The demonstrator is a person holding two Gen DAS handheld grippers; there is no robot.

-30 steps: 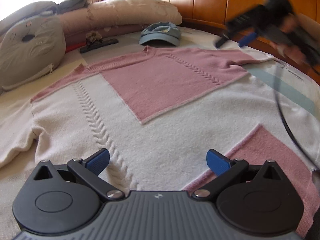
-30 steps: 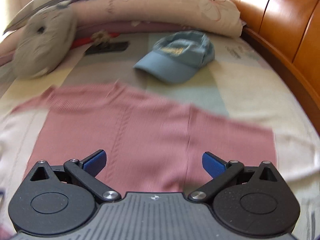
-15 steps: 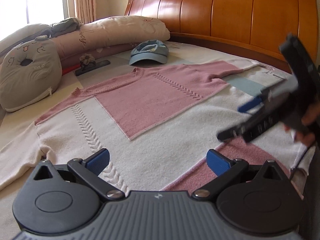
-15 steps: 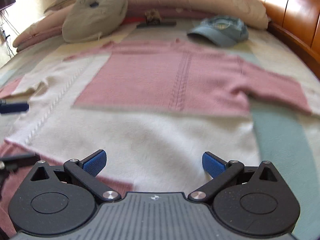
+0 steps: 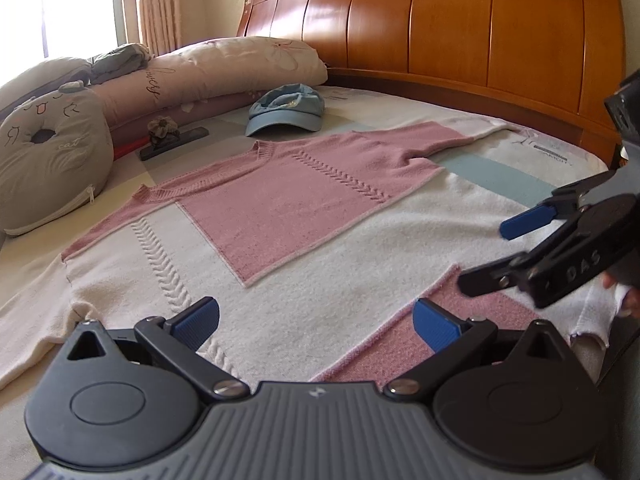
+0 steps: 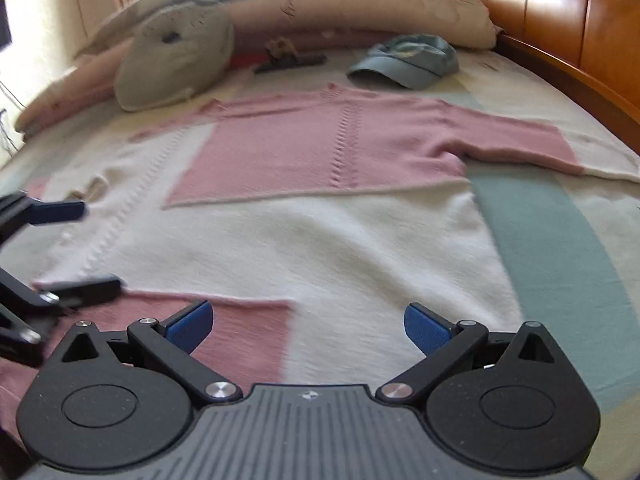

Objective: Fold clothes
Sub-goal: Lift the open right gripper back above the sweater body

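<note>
Hovering over the near hem of the sweater [image 5: 320, 240], the left claw [image 5: 316, 322] and the right claw [image 6: 308, 326] both have their fingers apart and hold nothing. The sweater lies flat on the bed [image 5: 500, 168]. Beyond the sweater's collar sits a blue cap [image 5: 286, 110].

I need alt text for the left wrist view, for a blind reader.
A pink and cream sweater lies flat on a bed, with the open left gripper above its hem and the open right gripper at right. A blue cap lies beyond.
</note>
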